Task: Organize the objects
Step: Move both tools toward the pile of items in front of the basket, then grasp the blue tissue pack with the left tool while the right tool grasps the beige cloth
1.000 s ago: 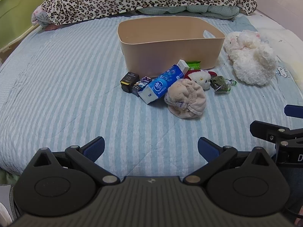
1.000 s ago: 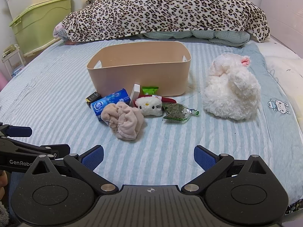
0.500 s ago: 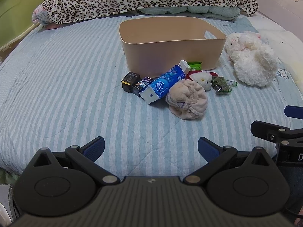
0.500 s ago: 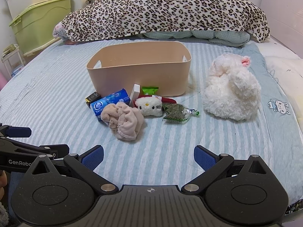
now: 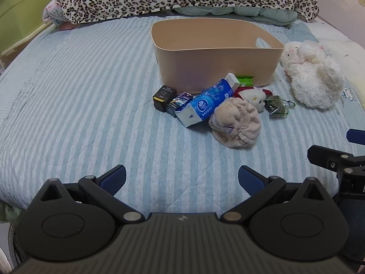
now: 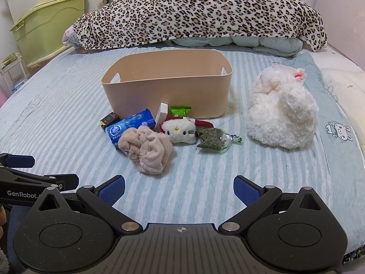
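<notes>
Left gripper (image 5: 182, 178): jaws spread wide, nothing between the blue pads (image 5: 114, 179), held low over the near edge of the striped bedspread (image 5: 79, 105). From this wrist view, the beige bin (image 5: 216, 68) sits mid-bed; a cluster of items lies just in front of it: small black box (image 5: 163, 97), dark snack packet (image 5: 179, 101), blue tissue pack (image 5: 205, 105) tilted against a crumpled pink cloth (image 5: 236, 125), a white cat plush (image 5: 253, 97) behind the cloth, a clear bag of green bits (image 5: 277, 107). White fluffy plush (image 5: 314, 80) lies right of the bin, apart from the cluster. Right gripper (image 6: 179, 189): also released, pads wide, empty, low over the bed. Its view shows the bin's interior, nothing visible inside; a white box (image 6: 162, 116) and green sachet (image 6: 180, 111) lean at the bin's front wall. Leopard blanket (image 6: 200, 13) heaped behind; green storage tub (image 6: 48, 29) at far left.
</notes>
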`<state>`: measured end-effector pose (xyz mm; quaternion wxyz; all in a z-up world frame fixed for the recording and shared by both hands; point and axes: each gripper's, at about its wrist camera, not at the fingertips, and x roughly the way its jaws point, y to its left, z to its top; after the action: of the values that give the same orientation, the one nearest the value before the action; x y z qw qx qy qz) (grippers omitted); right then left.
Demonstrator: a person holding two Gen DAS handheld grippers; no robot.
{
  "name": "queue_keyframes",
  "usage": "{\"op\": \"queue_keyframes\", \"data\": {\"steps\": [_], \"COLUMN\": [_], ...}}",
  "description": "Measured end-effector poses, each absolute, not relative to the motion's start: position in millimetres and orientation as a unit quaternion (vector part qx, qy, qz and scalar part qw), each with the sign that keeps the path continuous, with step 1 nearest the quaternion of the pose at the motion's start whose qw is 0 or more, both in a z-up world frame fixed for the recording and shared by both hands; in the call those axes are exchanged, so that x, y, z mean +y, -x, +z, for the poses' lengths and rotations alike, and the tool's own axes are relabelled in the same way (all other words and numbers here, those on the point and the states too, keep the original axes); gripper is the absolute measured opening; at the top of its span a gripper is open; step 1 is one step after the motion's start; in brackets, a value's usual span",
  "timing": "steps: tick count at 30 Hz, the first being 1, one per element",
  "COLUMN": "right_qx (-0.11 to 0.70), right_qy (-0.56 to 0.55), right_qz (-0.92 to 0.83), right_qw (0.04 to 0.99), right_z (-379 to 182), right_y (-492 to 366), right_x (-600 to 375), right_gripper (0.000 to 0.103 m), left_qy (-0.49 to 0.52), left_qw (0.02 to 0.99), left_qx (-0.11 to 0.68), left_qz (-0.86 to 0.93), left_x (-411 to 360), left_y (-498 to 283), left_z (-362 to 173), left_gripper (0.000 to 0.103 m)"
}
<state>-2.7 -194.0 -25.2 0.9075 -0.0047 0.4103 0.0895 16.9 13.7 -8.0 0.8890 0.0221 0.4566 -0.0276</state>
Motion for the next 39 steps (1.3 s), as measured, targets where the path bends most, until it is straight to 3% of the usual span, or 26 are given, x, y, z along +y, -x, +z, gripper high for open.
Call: {"op": "queue_keyframes", "data": {"steps": [17,35,38,39], "right_qx": [0.413,0.460,0.465,0.467], "right_qy": [0.003,0.002,-0.014,-0.021], "right_qz": [0.113,0.162,0.174,0.179], "right_qw": [0.903,0.873,0.868,0.866], "right_z": [-43,-92,-99,-100], "right_y": [-38,-98,-107,-109], "right_x": [-181,-154,-155,-155], "right_gripper": [0.102,0.089,0.088,0.087], "left_qy": [-0.034,-0.145,-0.168,-0.174], "left_qw": [0.891,0.891,0.894,0.893], "left_qx": [0.451,0.416,0.393,0.387], "left_qz": [-0.028,-0.114,-0.135,-0.148], "left_x": [27,16,13,11], "left_y": [-57,-111,-116,-118], "left_z": [-22,-69,-73,-75], "left_gripper": [0.103,0.103,0.096,0.088]}}
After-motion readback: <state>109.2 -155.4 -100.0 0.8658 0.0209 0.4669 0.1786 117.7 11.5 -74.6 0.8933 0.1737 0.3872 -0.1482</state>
